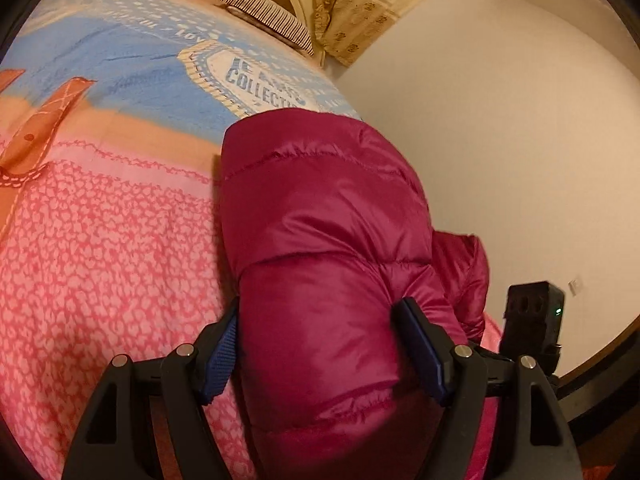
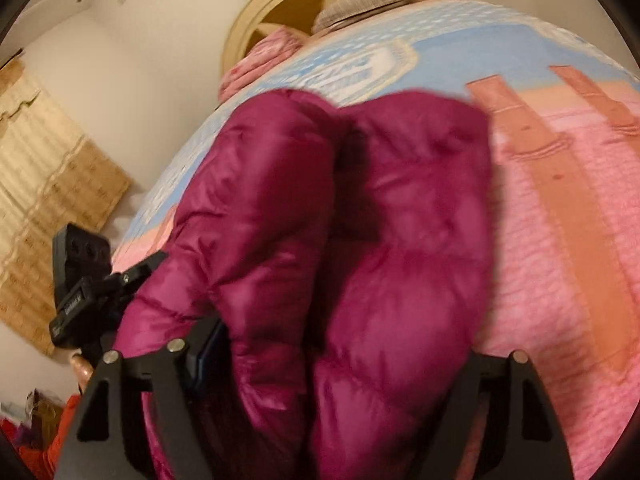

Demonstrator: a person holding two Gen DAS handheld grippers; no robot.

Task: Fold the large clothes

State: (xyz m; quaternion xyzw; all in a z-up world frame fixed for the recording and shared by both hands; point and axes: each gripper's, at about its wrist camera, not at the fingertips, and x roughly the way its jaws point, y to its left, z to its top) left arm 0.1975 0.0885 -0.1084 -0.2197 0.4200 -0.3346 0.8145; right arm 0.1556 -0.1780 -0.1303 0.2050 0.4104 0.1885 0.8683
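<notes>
A magenta puffy jacket lies on a bed, on top of a bedspread that is pink with small spots near the cameras and light blue with white print farther away. The jacket is quilted and shiny, and it sits in a bulky heap near the edge of the bed.

In the left wrist view, the left gripper has its two fingers on both sides of a thick roll of the jacket. The blue pads press into the fabric from left and right, so the gripper holds the jacket, with the fingers kept rather far apart by the padding. To the right of this roll, a smaller part of the jacket hangs lower, beside the other tool's black body.

In the right wrist view, the picture is a little blurred. The jacket shows here as two fat lobes with a dark fold between them. The right gripper is under and around the near end of the heap. Its left finger touches the fabric, but the right finger is covered by the jacket, so it cannot be told if this gripper really grips the cloth.

At the far end of the bed lies a striped pillow and a folded pink blanket, before a cream headboard. A white wall stands beside the bed.
</notes>
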